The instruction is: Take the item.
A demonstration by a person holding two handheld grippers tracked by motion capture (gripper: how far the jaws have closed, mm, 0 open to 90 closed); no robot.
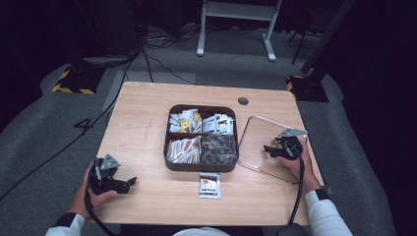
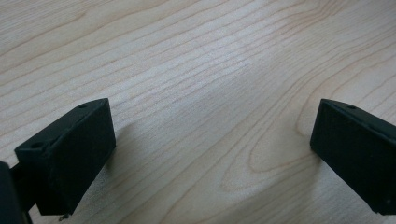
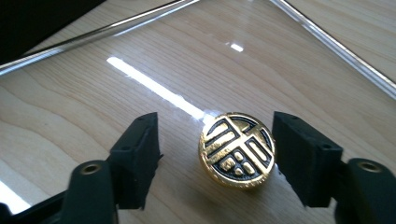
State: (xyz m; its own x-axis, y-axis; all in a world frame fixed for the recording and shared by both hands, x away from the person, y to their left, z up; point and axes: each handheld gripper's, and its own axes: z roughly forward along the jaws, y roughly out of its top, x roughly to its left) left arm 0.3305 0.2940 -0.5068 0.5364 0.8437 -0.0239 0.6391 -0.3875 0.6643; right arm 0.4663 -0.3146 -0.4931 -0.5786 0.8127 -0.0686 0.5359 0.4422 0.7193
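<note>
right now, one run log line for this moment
right gripper: open around gold knob of clear lid | left gripper: open over table

In the right gripper view, a round gold knob [image 3: 237, 150] with a black emblem stands on a clear lid [image 3: 154, 56] between the right gripper's [image 3: 217, 156] 2 parted black jaws, close against the 3 o'clock jaw, apart from the 9 o'clock jaw.

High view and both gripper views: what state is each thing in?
Box: open, its four compartments filled.
Clear lid: off the box, flat on the table beside it.
Gold knob: between the right gripper's open jaws, on the lid.
Packet: flat, in front of the box.
Left gripper: open, nothing between its jaws.
</note>
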